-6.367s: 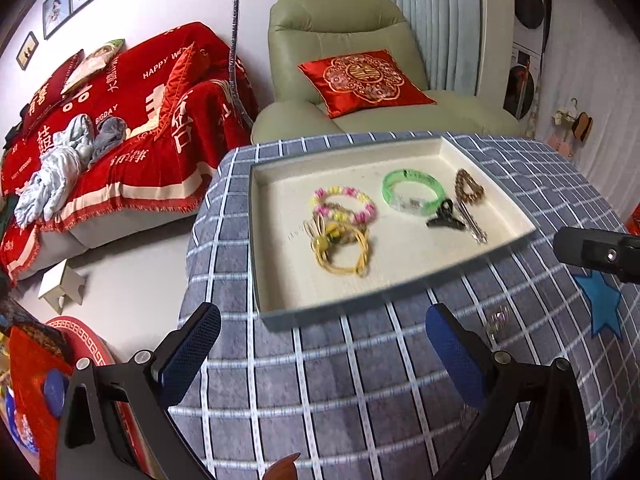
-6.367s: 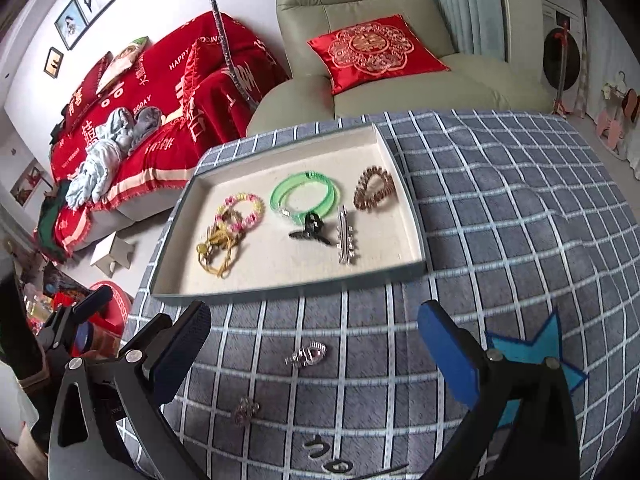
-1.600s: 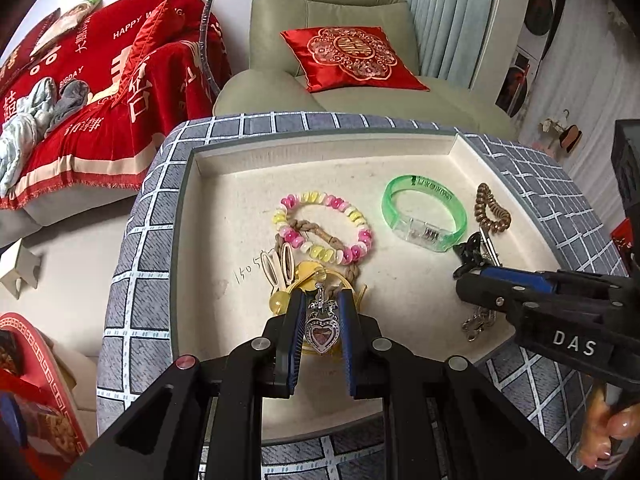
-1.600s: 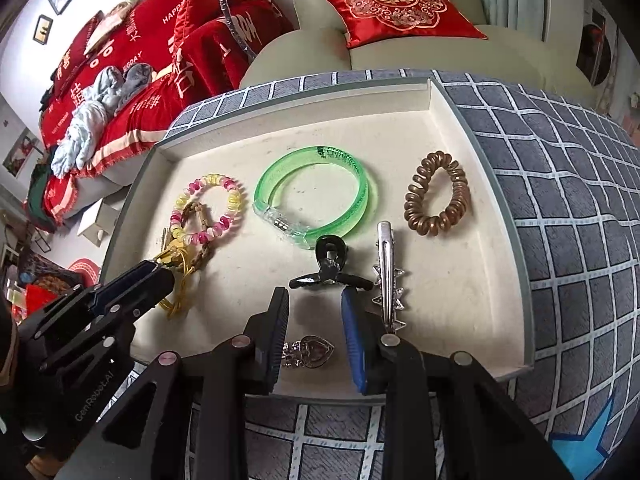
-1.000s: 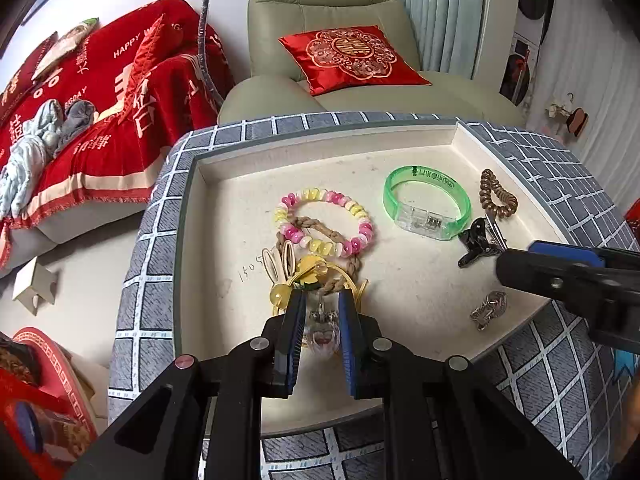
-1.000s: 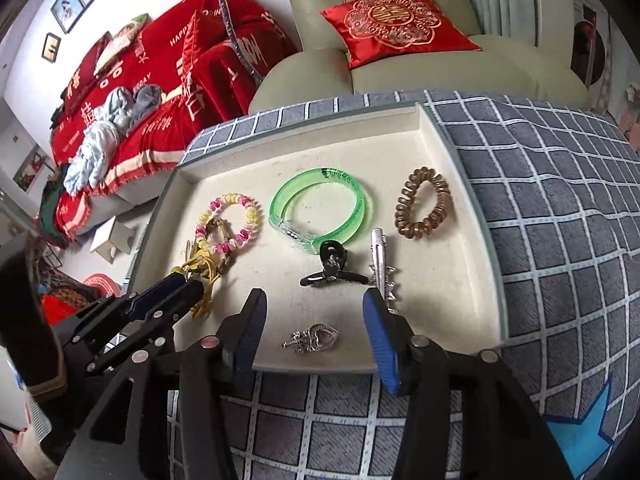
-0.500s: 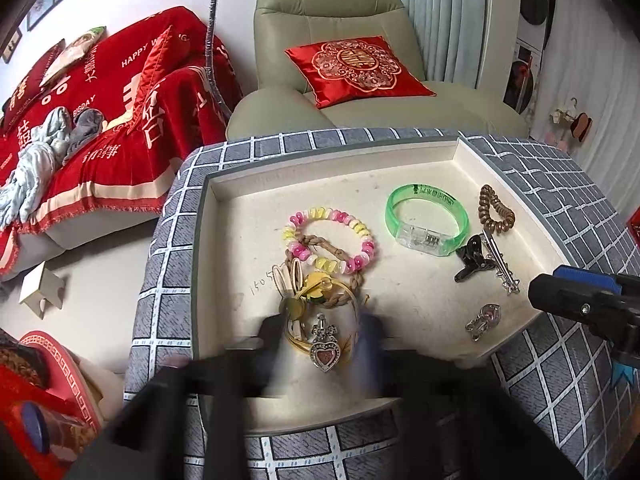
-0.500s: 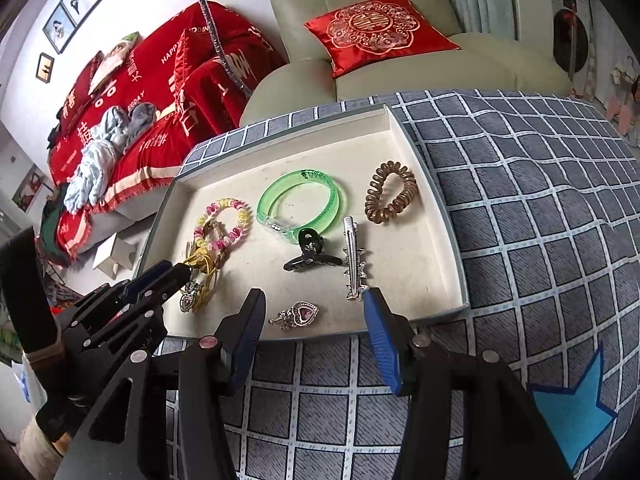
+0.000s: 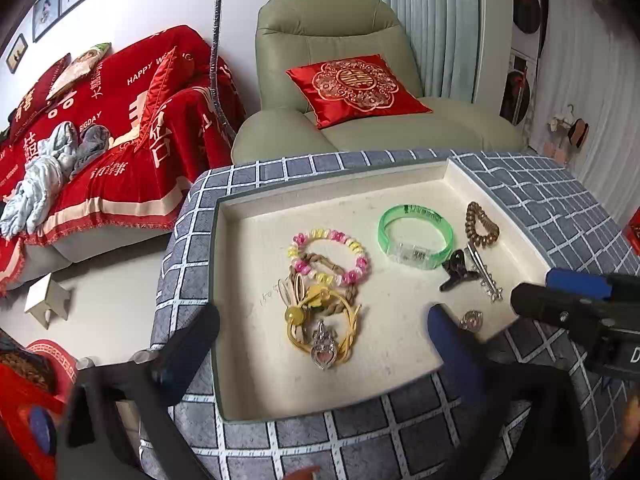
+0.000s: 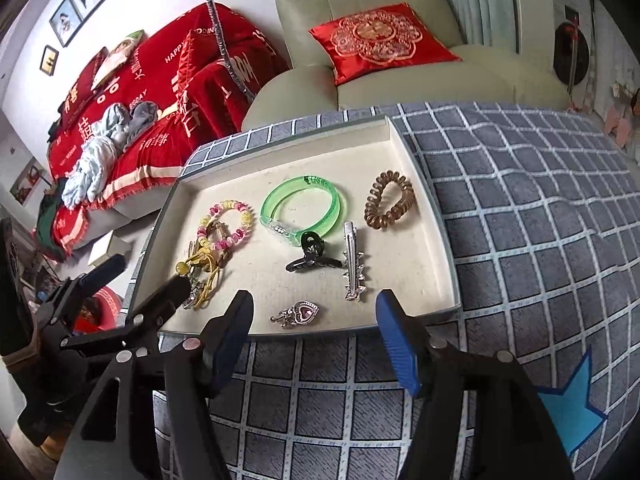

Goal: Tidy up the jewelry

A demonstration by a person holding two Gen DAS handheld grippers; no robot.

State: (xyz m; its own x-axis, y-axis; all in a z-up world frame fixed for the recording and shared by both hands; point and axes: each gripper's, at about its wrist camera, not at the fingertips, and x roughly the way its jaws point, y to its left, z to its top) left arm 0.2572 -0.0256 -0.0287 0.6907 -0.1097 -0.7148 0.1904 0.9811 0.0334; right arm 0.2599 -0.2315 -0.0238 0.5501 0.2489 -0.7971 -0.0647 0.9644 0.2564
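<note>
Shallow cream tray point(image 9: 236, 240) on a grey checked bench point(image 10: 520, 240), holding every piece of jewelry in sight. Near the front edge in the left wrist view, a silver heart pendant with a pink stone point(image 9: 323, 350), lying flat on the yellow cord loops point(image 9: 348, 320), long axis running front to back, heart toward the camera and crown-shaped top pointing away. Left gripper point(image 9: 320, 344) just above and in front of it, fingers point(image 9: 192, 340) spread to their widest and gripping nothing, the pendant lying in the gap between them and touching neither. Second heart pendant point(image 10: 298, 314) near the tray's front wall in the right wrist view, flat, long axis left to right, heart to the right and crown to the left. Right gripper point(image 10: 316, 340) hovering over the tray's front rim, fingers point(image 10: 394, 340) parted and opening further, empty, the pendant just ahead of the gap between the tips (closer to the left finger). Farther back: pink-and-yellow bead bracelet point(image 9: 328, 252) over a braided brown cord point(image 9: 340, 276), green bangle point(image 9: 416, 236), brown coil hair tie point(image 10: 388, 200), black claw clip point(image 10: 312, 256), and silver hair clip point(image 10: 353, 266) lying front to back. Blue star point(image 10: 568, 408) on the bench cloth at the right.
</note>
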